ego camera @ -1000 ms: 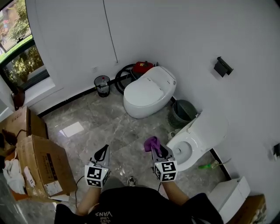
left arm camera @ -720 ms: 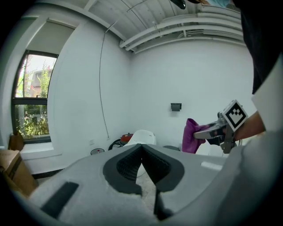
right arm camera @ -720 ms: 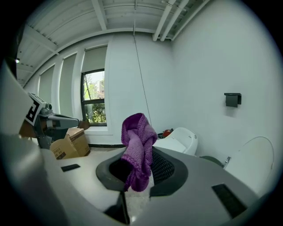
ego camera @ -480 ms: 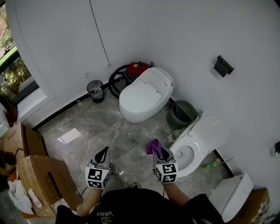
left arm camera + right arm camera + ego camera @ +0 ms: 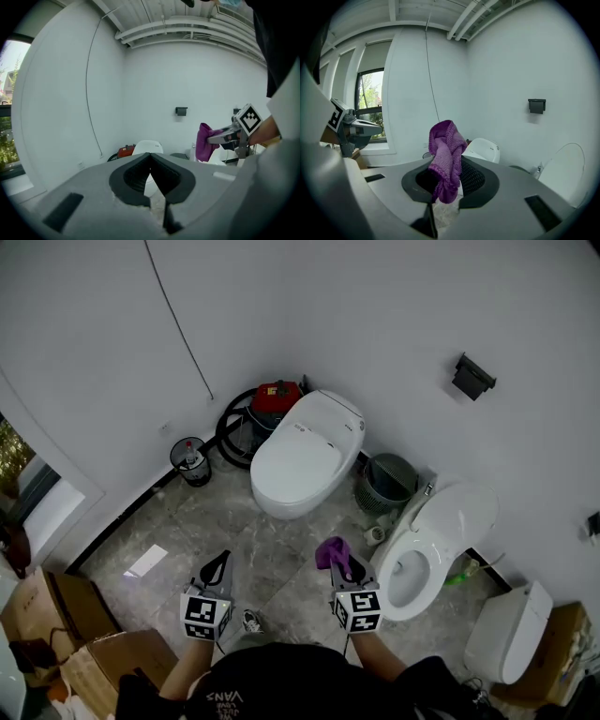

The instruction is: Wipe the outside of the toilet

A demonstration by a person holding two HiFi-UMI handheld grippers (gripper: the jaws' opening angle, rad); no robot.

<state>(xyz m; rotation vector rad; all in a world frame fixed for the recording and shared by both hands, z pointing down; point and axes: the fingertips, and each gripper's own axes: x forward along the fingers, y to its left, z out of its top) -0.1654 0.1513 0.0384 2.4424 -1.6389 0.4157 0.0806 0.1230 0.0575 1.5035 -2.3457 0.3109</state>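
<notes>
A person stands on a grey marble floor (image 5: 281, 549) with tongs in each hand. The right tongs (image 5: 447, 176) are clamped on a purple cloth (image 5: 446, 154), which bunches up above the jaws and hangs down between them. The left tongs (image 5: 150, 157) are pressed together at the tips with nothing in them. Just to the right of the right tongs stands an open toilet (image 5: 417, 563), its lid raised toward the wall; the cloth is near its rim but not touching it. Ahead of both tongs, and well apart from them, sits a closed toilet (image 5: 305, 456), with a red vacuum (image 5: 275, 395) behind it. A dark mesh bin (image 5: 389, 479) stands beyond the right tongs, between the two toilets. Cardboard boxes (image 5: 89, 662) lie to the left of the left tongs.
</notes>
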